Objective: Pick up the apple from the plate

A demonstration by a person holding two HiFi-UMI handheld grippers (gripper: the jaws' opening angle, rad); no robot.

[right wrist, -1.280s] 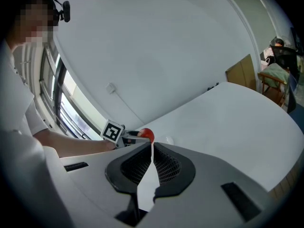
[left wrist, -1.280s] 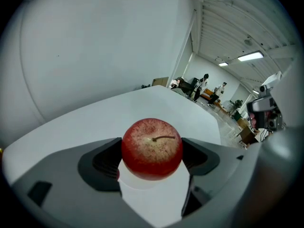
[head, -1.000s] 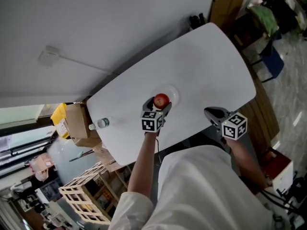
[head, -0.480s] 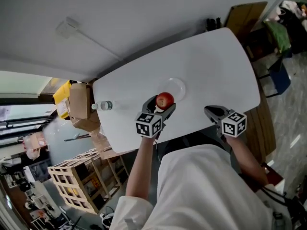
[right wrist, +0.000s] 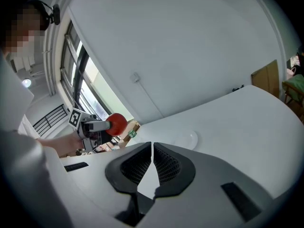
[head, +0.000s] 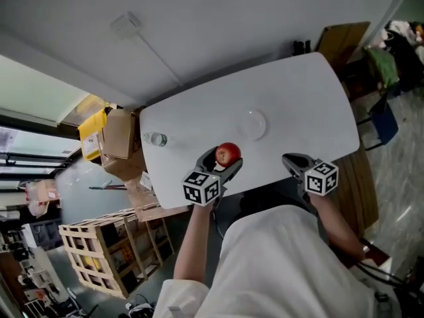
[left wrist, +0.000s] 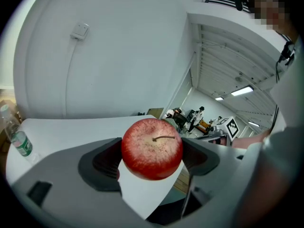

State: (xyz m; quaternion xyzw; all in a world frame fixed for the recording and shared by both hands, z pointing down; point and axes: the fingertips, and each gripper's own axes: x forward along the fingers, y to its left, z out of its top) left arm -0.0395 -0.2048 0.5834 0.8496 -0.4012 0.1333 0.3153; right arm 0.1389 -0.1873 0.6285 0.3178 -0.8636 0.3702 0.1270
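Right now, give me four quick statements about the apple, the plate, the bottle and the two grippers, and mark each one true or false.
1. The left gripper is shut on the red apple. True.
2. The apple sits on the plate. False: the plate is bare, and the apple is held apart from it, nearer the person.
3. The right gripper has its jaws together with nothing between them. True.
4. The water bottle touches the plate. False: the water bottle stands near the left end of the white table, well apart from the plate.
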